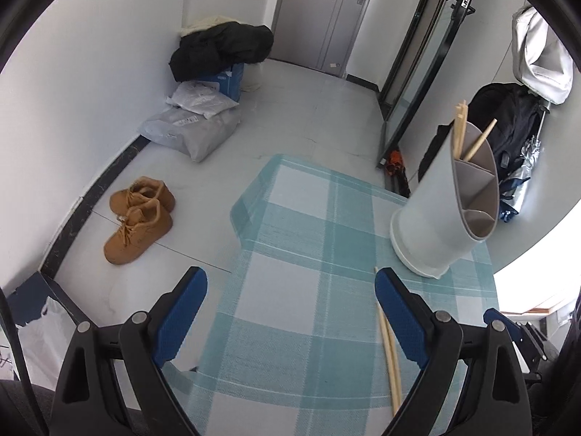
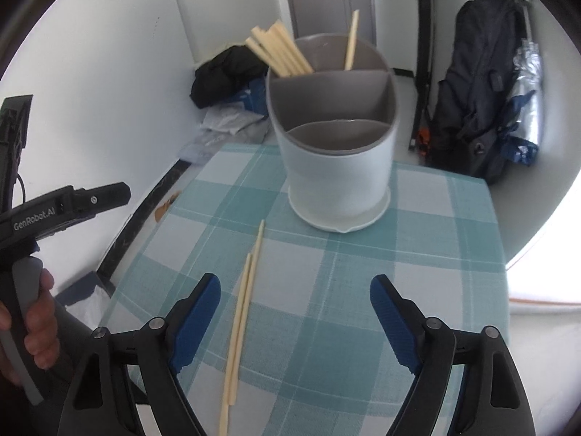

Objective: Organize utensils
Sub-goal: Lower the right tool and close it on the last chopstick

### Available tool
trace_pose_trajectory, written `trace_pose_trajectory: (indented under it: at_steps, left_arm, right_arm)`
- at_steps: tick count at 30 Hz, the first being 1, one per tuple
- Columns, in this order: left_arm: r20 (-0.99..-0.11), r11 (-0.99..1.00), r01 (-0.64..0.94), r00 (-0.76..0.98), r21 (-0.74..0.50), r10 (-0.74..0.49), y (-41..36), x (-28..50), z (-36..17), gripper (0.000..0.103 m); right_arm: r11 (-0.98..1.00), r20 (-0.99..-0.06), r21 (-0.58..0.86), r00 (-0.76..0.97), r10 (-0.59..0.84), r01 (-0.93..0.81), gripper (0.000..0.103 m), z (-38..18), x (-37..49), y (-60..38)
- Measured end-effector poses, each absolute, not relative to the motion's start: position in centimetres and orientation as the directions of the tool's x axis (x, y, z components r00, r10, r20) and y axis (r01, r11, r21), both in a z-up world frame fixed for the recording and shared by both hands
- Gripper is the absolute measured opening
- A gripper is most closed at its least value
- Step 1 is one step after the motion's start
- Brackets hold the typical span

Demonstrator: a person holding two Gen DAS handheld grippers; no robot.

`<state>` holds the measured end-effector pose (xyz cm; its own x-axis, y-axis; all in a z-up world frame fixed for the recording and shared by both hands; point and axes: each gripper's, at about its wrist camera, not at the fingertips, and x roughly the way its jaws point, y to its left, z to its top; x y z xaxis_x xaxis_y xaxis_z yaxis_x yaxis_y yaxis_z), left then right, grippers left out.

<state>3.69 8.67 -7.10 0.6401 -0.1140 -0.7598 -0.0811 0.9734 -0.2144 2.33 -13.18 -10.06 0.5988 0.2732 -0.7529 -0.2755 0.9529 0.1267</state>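
A white utensil holder with grey dividers stands at the far side of the checked teal tablecloth; several pale chopsticks lean in its back left compartment and one more stick in the back right. Two loose chopsticks lie on the cloth just inside my right gripper's left finger; its jaws stand open and touch nothing. In the left wrist view the holder is at the right, the loose chopsticks lie beside the right finger, and my left gripper is open over bare cloth.
The left hand-held gripper body and a hand show at the left edge. On the floor are tan boots, plastic bags and a black coat. A dark backpack stands behind the table.
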Motion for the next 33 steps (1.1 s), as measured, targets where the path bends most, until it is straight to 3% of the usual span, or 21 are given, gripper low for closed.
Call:
trace_pose_trajectory:
  at_steps: [5, 9, 14, 18, 22, 29, 33]
  left_arm:
    - [-0.756, 0.966, -0.082, 0.64, -0.244, -0.137, 9.6, 3.6, -7.1, 0.091]
    - [-0.761, 0.962, -0.099, 0.634, -0.255, -0.137, 10.5, 4.0, -7.4, 0.091]
    - [-0.769, 0.947, -0.135, 0.622, -0.291, -0.147, 12.0, 4.6, -7.8, 0.091]
    - [-0.777, 0.936, -0.165, 0.611, -0.311, -0.15, 12.9, 4.9, -8.1, 0.091]
    - [-0.791, 0.923, -0.181, 0.586, -0.339, -0.176, 13.3, 5.2, -8.7, 0.091]
    - [-0.805, 0.916, -0.21, 0.568, -0.343, -0.172, 14.1, 5.5, -9.0, 0.091]
    - [-0.809, 0.909, -0.229, 0.563, -0.348, -0.168, 14.6, 5.4, -9.2, 0.091]
  right_arm:
    - [0.945, -0.77, 0.096, 0.578, 0.27, -0.313, 0.078, -10.9, 4.6, -11.0]
    - [0.938, -0.797, 0.081, 0.543, 0.264, -0.338, 0.061, -12.1, 6.7, -9.3]
    - [0.939, -0.815, 0.057, 0.528, 0.24, -0.339, 0.057, -13.5, 8.7, -7.7]
    - [0.946, -0.83, 0.03, 0.52, 0.203, -0.323, 0.042, -14.6, 9.7, -6.8]
    - [0.948, -0.838, 0.002, 0.517, 0.174, -0.317, 0.034, -15.8, 9.8, -6.1]
    - [0.942, -0.82, -0.041, 0.55, 0.159, -0.333, 0.031, -15.7, 10.1, -5.1]
    - [0.936, -0.82, -0.047, 0.549, 0.163, -0.348, 0.008, -15.6, 10.0, -4.6]
